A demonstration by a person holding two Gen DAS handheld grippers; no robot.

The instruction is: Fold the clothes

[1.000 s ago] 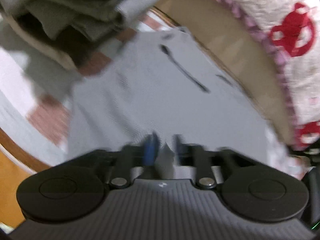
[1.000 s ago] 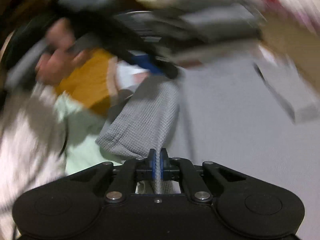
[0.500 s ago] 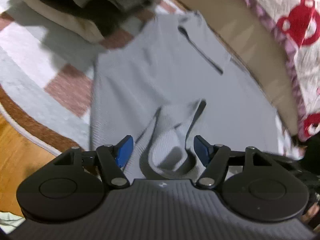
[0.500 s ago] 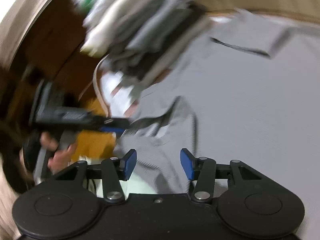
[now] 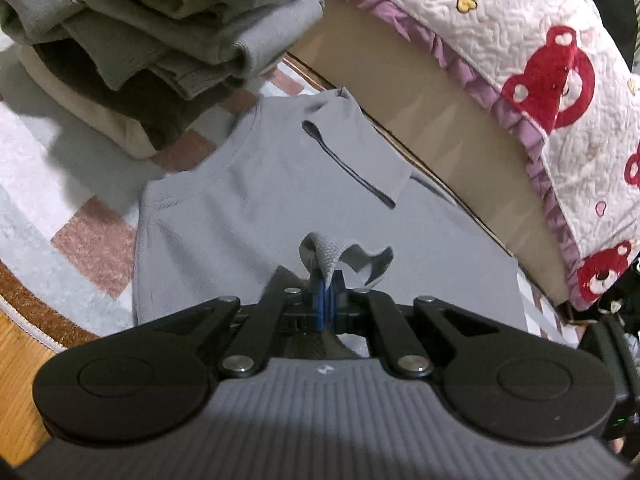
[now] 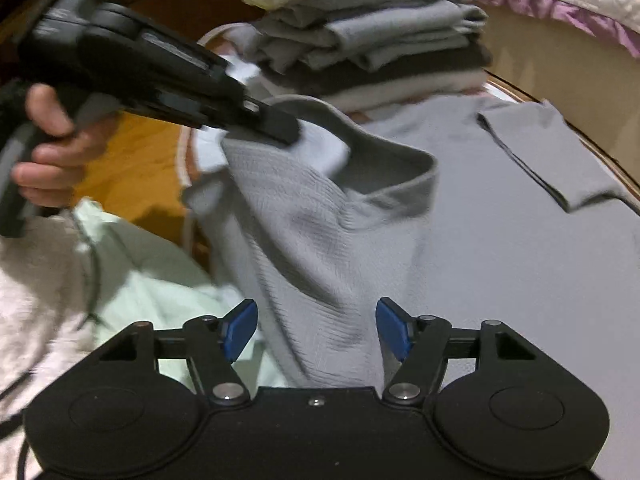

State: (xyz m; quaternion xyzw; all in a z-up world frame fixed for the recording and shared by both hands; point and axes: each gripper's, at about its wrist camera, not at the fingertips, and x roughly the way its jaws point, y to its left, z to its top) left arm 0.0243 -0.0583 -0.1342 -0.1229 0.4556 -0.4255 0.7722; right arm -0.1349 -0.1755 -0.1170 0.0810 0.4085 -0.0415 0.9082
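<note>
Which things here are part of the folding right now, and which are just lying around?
In the job: grey shirt, left gripper pinching its fabric, right gripper opening around it.

Lying about: stack of folded clothes, quilt, rug.

The shirt [image 5: 248, 208] is plain light grey with a fine ribbed weave. The rug [image 5: 80, 216] has white, pale grey and pink-brown squares. The quilt [image 5: 520, 40] is cream with red bears and a purple frill. The gripper pads [image 6: 394, 334] are blue.

a home bedroom: quilted bedspread [image 5: 520, 40], patterned rug [image 5: 92, 236], folded laundry [image 5: 160, 40]
</note>
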